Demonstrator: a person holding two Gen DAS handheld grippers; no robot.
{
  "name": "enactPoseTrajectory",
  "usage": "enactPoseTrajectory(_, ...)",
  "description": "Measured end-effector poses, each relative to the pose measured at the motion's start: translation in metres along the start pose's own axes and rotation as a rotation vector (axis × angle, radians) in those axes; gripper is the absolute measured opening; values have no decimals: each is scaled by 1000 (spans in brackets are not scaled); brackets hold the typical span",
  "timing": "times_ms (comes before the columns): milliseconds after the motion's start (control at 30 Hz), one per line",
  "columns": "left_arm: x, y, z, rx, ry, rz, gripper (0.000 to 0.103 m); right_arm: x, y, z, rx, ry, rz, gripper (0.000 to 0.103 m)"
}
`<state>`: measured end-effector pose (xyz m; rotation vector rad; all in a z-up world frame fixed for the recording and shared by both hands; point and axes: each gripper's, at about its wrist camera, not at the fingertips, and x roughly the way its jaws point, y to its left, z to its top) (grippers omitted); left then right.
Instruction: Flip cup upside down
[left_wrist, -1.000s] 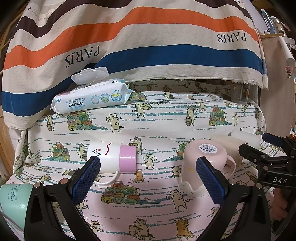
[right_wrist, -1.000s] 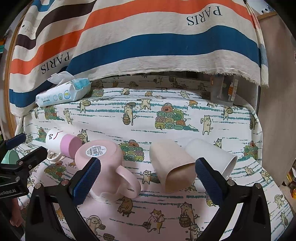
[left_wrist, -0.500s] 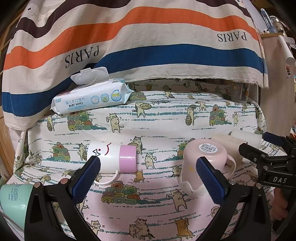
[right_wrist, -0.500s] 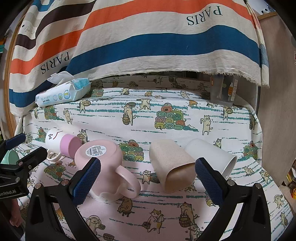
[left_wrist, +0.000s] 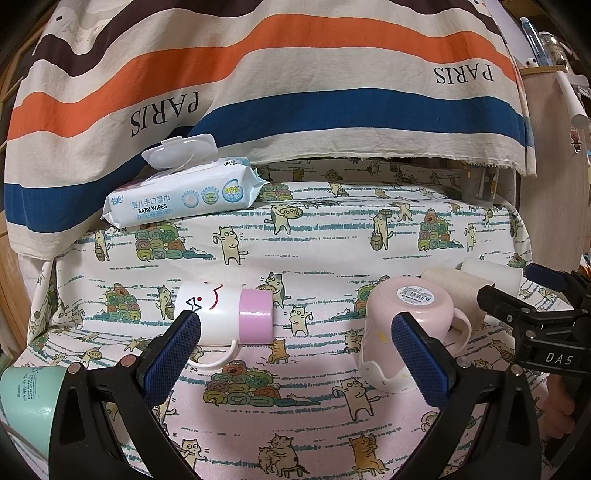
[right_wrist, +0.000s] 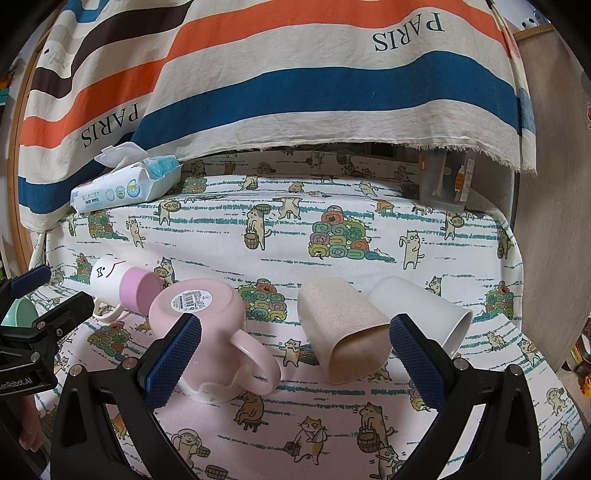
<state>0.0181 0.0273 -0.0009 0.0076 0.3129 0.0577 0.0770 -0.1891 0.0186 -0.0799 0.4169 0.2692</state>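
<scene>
A pink cup (left_wrist: 406, 325) with a handle stands upside down on the cat-print cloth, its barcode sticker on top; it also shows in the right wrist view (right_wrist: 207, 317). A white and pink mug (left_wrist: 229, 314) lies on its side to its left, also seen in the right wrist view (right_wrist: 122, 284). A beige cup (right_wrist: 340, 328) and a white cup (right_wrist: 421, 314) lie on their sides to the right. My left gripper (left_wrist: 295, 354) is open and empty, between the mug and the pink cup. My right gripper (right_wrist: 295, 358) is open and empty, between the pink and beige cups.
A pack of baby wipes (left_wrist: 177, 199) lies at the back left under a striped PARIS cloth (left_wrist: 295, 92). A mint green cup (left_wrist: 29, 402) sits at the far left. A clear container (right_wrist: 447, 181) stands at the back right, by a wooden panel (right_wrist: 554, 221).
</scene>
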Motion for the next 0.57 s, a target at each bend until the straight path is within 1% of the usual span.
enactPoseTrajectory(567,-1,1,0,2,-2,-2,103,0,0,0,-1,0,1,103)
